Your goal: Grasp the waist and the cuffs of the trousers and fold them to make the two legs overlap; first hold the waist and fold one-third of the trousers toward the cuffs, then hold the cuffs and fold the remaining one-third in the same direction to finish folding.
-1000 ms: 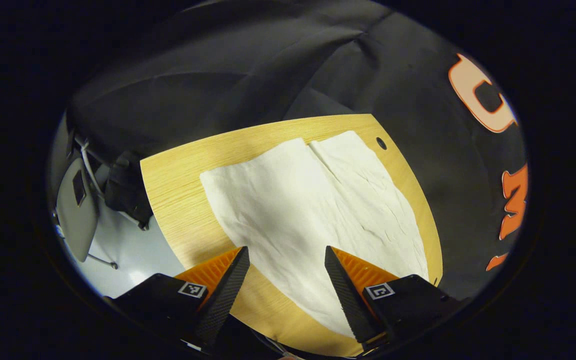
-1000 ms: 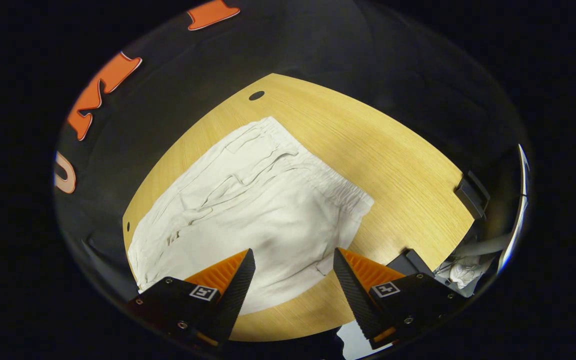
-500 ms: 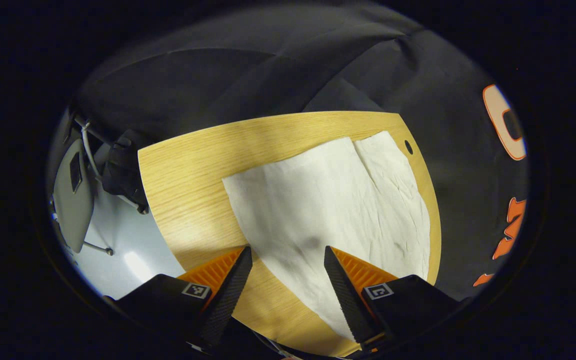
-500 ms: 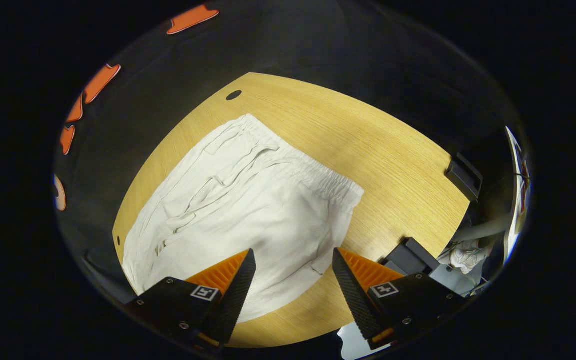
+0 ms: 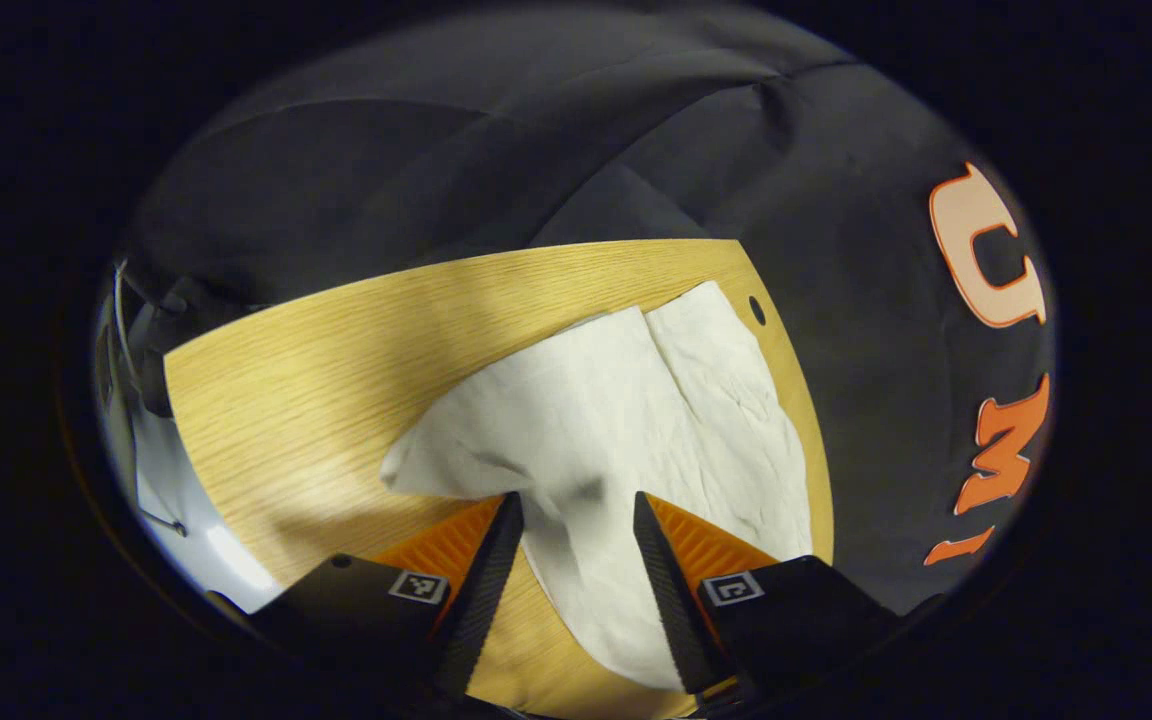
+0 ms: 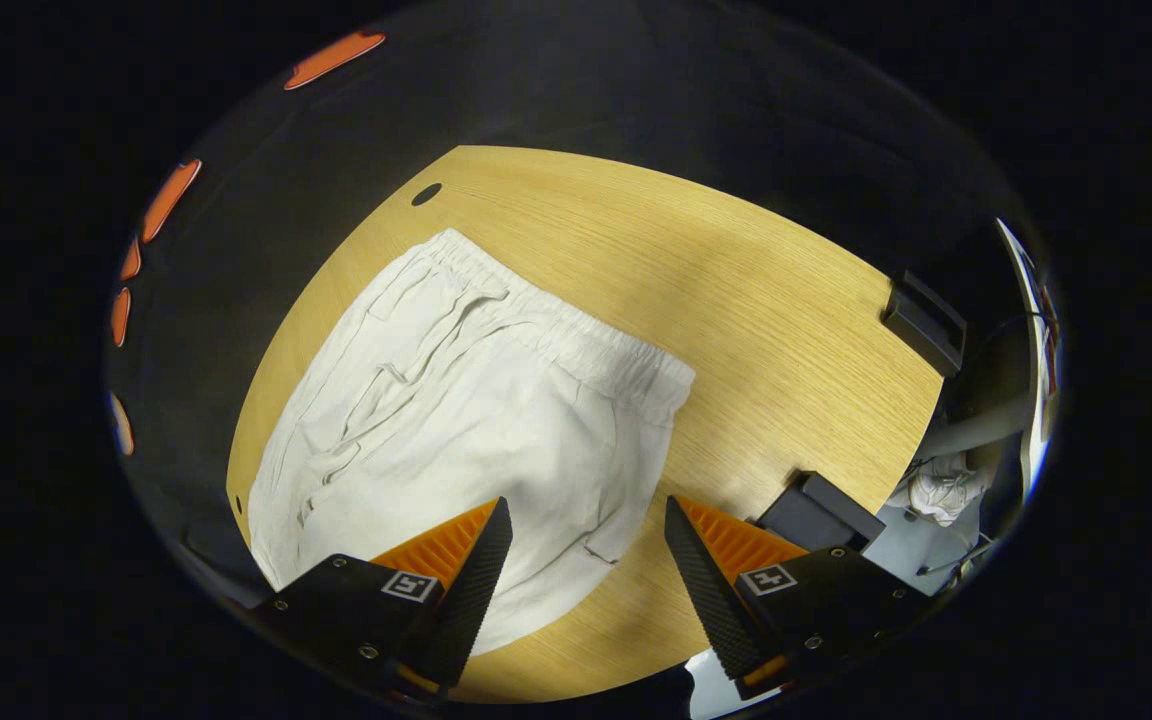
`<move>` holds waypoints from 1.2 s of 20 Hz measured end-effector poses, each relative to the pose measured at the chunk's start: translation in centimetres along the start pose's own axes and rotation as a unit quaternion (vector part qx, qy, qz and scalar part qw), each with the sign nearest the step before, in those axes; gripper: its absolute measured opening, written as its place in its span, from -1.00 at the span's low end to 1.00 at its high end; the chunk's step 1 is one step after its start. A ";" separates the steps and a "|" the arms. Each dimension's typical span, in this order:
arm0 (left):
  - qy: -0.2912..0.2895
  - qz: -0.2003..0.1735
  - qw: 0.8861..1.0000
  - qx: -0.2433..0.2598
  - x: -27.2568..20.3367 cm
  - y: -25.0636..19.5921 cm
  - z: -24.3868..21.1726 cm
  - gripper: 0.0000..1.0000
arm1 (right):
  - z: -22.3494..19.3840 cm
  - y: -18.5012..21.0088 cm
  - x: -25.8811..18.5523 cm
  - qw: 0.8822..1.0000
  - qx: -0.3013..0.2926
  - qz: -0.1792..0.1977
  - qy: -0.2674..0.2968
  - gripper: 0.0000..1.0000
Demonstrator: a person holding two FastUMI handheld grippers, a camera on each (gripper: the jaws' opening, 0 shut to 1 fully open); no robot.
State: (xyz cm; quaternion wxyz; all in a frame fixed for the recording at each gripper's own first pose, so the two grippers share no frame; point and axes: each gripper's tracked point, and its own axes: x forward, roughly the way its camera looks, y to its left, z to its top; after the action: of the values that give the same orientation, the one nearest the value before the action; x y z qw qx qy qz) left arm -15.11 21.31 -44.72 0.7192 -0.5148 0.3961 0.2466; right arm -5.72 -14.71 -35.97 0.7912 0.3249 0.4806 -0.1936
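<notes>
Pale cream trousers (image 5: 656, 420) lie flat on the wooden table (image 5: 336, 350), legs side by side. In the left gripper view my left gripper (image 5: 573, 515) has its fingers drawn in on a bunched fold at the near leg's edge by the cuff; the cuff corner (image 5: 396, 468) is pulled up and askew. In the right gripper view the trousers (image 6: 456, 400) show their elastic waistband (image 6: 576, 340) and pocket seams. My right gripper (image 6: 586, 520) hovers open above the near hip, nothing between its fingers.
The table (image 6: 756, 300) has a cable hole (image 6: 426, 193) at the far corner. A black box (image 6: 821, 510) and a black clamp (image 6: 921, 310) sit at its right edge. Dark cloth hangs behind it. Pale floor (image 5: 226, 560) lies past the left edge.
The left gripper's fingers have narrowed onto the near leg and the cloth there has bunched and lifted. The right gripper has drifted slightly over the waist and stays open.
</notes>
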 end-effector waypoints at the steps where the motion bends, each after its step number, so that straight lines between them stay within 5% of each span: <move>1: -0.005 -0.003 1.000 0.001 0.3 -0.2 0.3 0.45 | 0.1 0.0 0.1 1.000 0.001 0.002 0.000 0.87; 6: 0.007 -0.002 1.000 0.024 0.5 -0.5 0.4 -0.05 | 0.6 -0.7 0.7 1.000 -0.006 -0.009 -0.003 0.87; 8: 0.014 0.011 0.999 0.034 0.9 -0.1 0.5 -0.03 | 1.0 -0.9 1.3 1.000 -0.005 -0.013 -0.002 0.88; 12: 0.022 0.030 0.998 0.042 1.1 0.0 0.5 -0.70 | 1.3 -0.3 2.4 1.000 -0.004 -0.015 0.004 0.86; 18: 0.021 0.036 0.998 0.048 1.1 -0.1 0.4 -0.87 | 1.8 -0.8 3.4 0.999 -0.014 -0.042 0.002 0.53; 22: 0.016 0.038 0.999 0.030 0.4 0.2 0.4 -0.89 | 2.1 -1.2 3.5 0.999 0.004 -0.044 -0.008 -0.67; 24: 0.009 0.030 0.999 0.026 -0.9 0.2 0.4 -0.89 | 1.9 -1.0 3.6 0.999 0.031 -0.019 -0.006 -0.78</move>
State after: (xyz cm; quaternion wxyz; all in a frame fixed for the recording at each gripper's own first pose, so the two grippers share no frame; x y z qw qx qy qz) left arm -15.67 21.81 -44.01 0.7212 -0.4861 0.4240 0.2526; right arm -3.46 -16.74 -38.82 0.7797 0.3387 0.4760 -0.2253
